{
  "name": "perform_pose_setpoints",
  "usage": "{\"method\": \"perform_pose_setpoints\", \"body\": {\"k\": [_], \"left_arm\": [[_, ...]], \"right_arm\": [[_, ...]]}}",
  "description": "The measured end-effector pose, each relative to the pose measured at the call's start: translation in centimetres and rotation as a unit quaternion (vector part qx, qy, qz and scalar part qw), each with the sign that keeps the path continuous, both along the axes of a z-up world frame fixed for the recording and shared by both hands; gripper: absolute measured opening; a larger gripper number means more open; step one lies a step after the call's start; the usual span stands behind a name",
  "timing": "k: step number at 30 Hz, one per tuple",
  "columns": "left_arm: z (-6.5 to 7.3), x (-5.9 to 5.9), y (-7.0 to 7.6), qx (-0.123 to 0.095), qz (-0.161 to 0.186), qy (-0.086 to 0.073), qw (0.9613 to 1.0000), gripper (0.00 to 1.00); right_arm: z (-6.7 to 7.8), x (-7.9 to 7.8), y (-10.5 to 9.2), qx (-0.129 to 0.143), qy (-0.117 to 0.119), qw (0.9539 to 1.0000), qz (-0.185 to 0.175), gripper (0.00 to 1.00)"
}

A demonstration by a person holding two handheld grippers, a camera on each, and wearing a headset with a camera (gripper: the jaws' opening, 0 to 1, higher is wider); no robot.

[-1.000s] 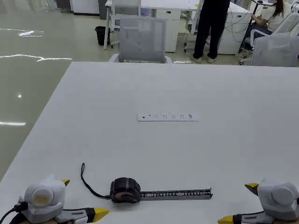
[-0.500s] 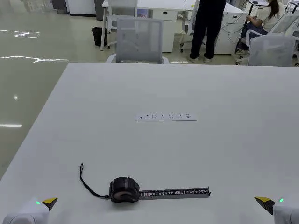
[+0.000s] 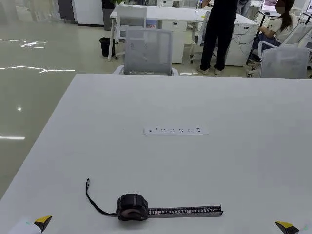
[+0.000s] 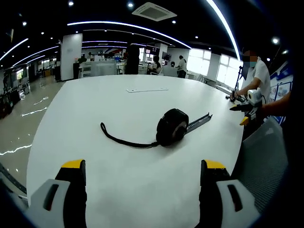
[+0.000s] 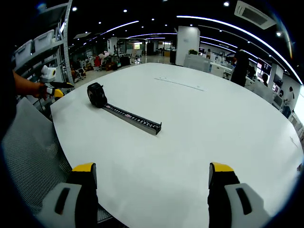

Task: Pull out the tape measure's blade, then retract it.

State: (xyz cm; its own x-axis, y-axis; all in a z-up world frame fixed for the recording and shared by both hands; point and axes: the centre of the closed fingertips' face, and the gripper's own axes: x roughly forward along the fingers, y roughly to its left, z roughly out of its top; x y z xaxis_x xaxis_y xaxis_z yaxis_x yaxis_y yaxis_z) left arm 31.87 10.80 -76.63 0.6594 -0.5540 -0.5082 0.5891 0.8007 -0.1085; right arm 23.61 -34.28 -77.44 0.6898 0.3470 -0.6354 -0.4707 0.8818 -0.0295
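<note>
Left gripper (image 4: 142, 165) and right gripper (image 5: 153, 167) gape wide, empty; the dense-looking round black tape measure (image 3: 132, 206) seems best taken by its springy metal blade (image 3: 185, 211), at the 3 o'clock tip.

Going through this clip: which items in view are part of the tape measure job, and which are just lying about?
Part of the job:
- tape measure on the table, its blade pulled out, its strap trailing
- left gripper and right gripper, both open and holding nothing

Just lying about:
- power strip mid-table
- mesh chair at the far edge
</note>
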Motion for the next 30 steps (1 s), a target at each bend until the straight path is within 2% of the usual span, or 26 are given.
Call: {"method": "perform_pose_setpoints", "body": {"k": [1, 3, 6, 9, 14, 19, 22, 26, 30], "left_arm": [[-0.1, 0.0, 0.0, 0.000, 0.001, -0.001, 1.0000, 0.99], [-0.3, -0.1, -0.1, 0.000, 0.005, 0.001, 1.0000, 0.99], [-0.6, -0.4, -0.6, 0.004, 0.001, 0.002, 1.0000, 0.99], [-0.9, -0.7, -0.6, 0.009, -0.001, 0.009, 0.9999, 0.99], [-0.6, -1.0, -0.7, 0.012, -0.002, 0.008, 0.9999, 0.99], [-1.3, -1.5, -0.4, 0.005, 0.021, 0.020, 0.9996, 0.99], [-1.4, -1.6, -0.3, 0.000, 0.033, 0.022, 0.9992, 0.99], [-1.2, -1.9, -1.0, 0.002, 0.030, 0.023, 0.9993, 0.99], [-0.4, -1.4, -1.7, -0.003, 0.030, 0.020, 0.9993, 0.99]], "right_arm": [[0.0, 0.0, -0.1, -0.001, -0.002, 1.0000, -0.001, 1.00], [0.6, 0.4, -0.4, 0.003, -0.027, 0.9996, -0.003, 1.00], [0.5, 0.1, -0.8, 0.008, -0.016, 0.9998, -0.010, 1.00], [0.4, -0.1, -0.8, 0.005, -0.012, 0.9999, -0.007, 1.00], [0.3, -0.1, -0.9, 0.006, -0.013, 0.9999, -0.010, 1.00], [0.1, -0.1, -0.6, 0.009, -0.013, 0.9997, -0.017, 0.98], [0.0, -0.3, -0.4, 0.014, -0.013, 0.9996, -0.019, 0.96], [-0.6, -0.7, -0.3, 0.009, -0.005, 0.9999, -0.009, 0.95], [-0.5, -0.7, -0.3, 0.011, -0.006, 0.9999, -0.007, 0.92]]}}
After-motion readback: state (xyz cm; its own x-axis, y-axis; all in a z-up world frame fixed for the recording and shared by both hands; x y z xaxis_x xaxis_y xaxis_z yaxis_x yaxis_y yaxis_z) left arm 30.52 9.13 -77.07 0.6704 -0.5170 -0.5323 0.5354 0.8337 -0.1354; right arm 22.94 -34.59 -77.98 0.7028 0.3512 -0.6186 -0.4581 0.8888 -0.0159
